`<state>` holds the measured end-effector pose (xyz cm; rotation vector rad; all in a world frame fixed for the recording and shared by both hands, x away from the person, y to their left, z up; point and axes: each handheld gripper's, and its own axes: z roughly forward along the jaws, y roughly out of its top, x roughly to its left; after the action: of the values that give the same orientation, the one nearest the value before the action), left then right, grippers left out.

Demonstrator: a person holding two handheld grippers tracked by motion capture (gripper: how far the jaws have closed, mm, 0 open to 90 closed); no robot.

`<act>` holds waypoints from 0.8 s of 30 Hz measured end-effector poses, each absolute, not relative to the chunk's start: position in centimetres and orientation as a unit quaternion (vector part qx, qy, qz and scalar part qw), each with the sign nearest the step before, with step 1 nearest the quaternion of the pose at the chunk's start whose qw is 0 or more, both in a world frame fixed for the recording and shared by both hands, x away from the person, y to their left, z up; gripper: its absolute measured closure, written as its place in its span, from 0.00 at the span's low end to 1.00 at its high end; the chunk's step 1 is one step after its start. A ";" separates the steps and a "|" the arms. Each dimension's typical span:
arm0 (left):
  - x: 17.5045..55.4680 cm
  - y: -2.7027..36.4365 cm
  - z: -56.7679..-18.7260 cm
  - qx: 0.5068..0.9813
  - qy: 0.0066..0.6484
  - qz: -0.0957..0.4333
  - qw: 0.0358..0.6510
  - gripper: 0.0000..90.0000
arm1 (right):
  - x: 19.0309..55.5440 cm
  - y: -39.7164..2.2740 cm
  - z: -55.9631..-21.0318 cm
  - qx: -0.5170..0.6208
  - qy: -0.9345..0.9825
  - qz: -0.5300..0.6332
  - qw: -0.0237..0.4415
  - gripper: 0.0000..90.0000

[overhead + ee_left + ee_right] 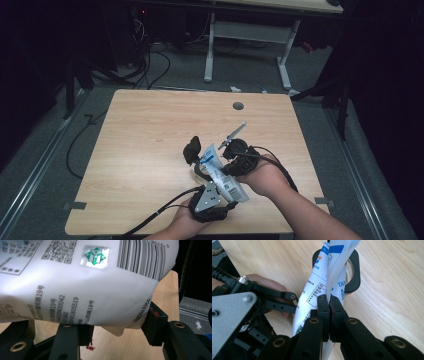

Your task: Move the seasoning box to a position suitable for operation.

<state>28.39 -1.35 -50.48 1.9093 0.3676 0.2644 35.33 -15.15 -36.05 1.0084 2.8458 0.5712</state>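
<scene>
A pale wooden table (150, 150) stands on grey floor (240, 70), a white-legged desk (250, 30) beyond. Near its right front, the right gripper (329, 302) pinches a white printed bag (220, 172); the left gripper (117, 327) straddles it, pads seemingly not pressing.

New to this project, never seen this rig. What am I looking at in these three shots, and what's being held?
No robot: a person holds a two-jaw hand gripper in each hand over a wooden table. The high view looks down from above; the other two views come from cameras riding on each gripper. The right gripper is shut on an edge of a white printed pouch, held up off the table. The left gripper has the pouch's barcode end between its jaws; whether the pads press on it is unclear. A black block with a round opening lies on the table behind.
</scene>
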 end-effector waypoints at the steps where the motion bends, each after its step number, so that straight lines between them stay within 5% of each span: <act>1: 28.4 -1.4 -50.4 0.808 0.156 0.110 0.557 0.56 | 35.3 -15.2 -36.0 0.326 0.926 0.186 0.037 0.99; 24: 28.2 -1.8 -49.8 0.806 0.144 0.110 0.564 0.57 | 35.8 -15.1 -36.3 0.329 0.926 0.182 0.042 0.99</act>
<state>28.20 -1.78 -49.78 1.8956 0.3389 0.2600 35.75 -15.06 -36.26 1.0068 2.8329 0.5580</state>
